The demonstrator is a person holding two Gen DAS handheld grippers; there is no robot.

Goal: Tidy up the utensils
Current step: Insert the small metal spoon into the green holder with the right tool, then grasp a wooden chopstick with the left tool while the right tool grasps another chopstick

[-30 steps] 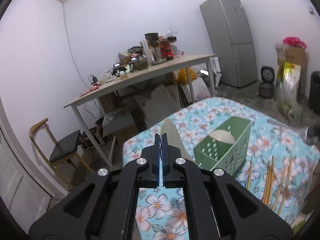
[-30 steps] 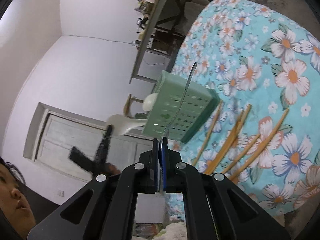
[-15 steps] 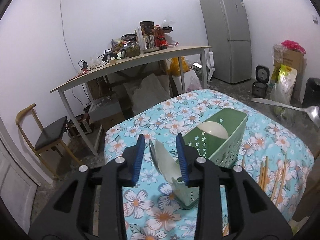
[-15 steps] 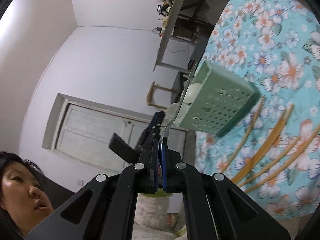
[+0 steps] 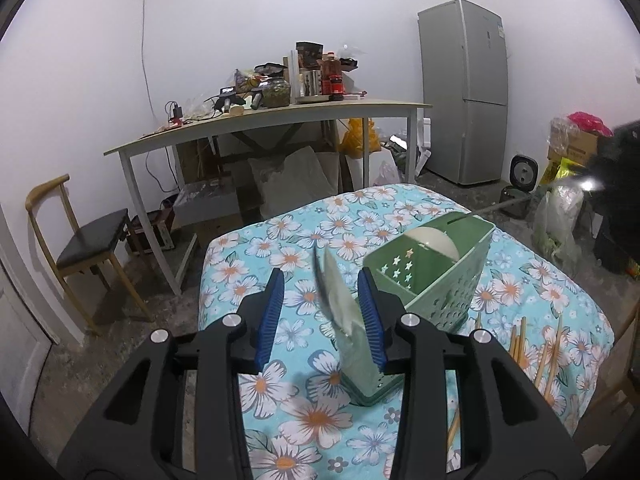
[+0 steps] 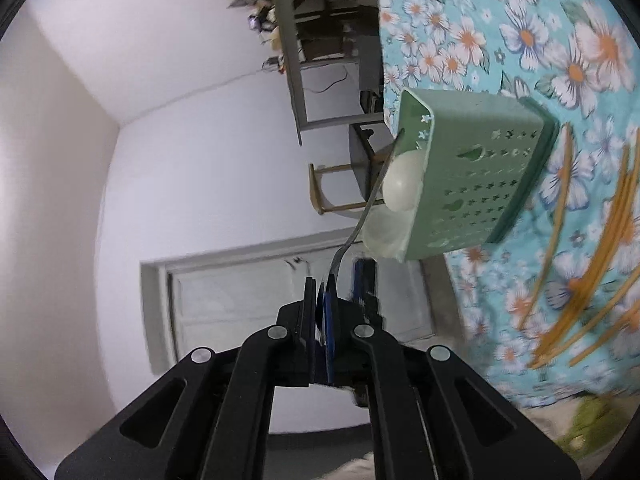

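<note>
A green perforated utensil basket [image 5: 432,280] [image 6: 476,172] stands on the floral tablecloth [image 5: 280,264]. Two white spoons stand in it: one bowl [image 5: 430,242] at its far end, another [image 5: 338,296] at the near end. My left gripper [image 5: 320,308] is open, its jaws on either side of the near spoon without touching it. My right gripper [image 6: 320,312] is shut on a metal spoon's handle [image 6: 360,220]; its far end reaches into the basket's mouth beside the white spoons [image 6: 402,184]. Wooden chopsticks [image 5: 536,348] [image 6: 592,248] lie loose on the cloth beside the basket.
Behind the cloth-covered table stand a long cluttered desk [image 5: 272,116], a wooden chair [image 5: 80,240], a grey fridge [image 5: 464,92], and bags and boxes [image 5: 572,160] on the floor. A white door [image 6: 280,292] shows in the right wrist view.
My left gripper opened and let go of the white spoon, which now stands in the basket. My right gripper brought the metal spoon over to the basket's mouth.
</note>
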